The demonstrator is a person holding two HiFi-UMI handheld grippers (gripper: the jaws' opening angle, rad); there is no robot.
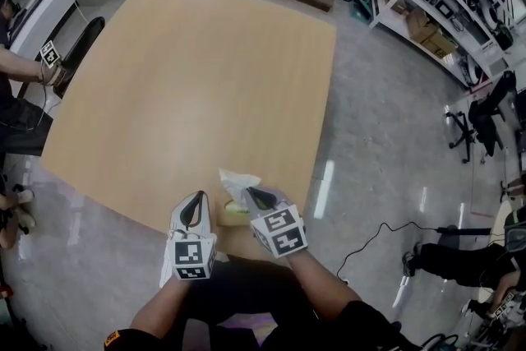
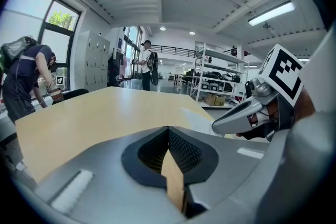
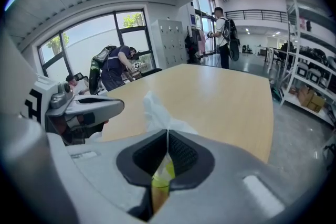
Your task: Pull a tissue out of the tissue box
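Over the wooden table (image 1: 189, 78), right hand-held gripper (image 1: 256, 195) pinches tissue (image 1: 237, 179); left hand-held gripper (image 1: 196, 205) clenched.

No word, number or brand name can be read in any view. The only sign-like marks are black-and-white square marker patterns. One set is on the cube (image 1: 191, 257) of the left tool (image 1: 195, 208), in the lower middle of the head view. Another is on the cube (image 1: 282, 230) of the right tool (image 1: 261, 197), just to its right. A small marker card (image 1: 50, 53) is at the left edge. Labels on the shelf boxes (image 1: 421, 22) at upper right are too small to read.
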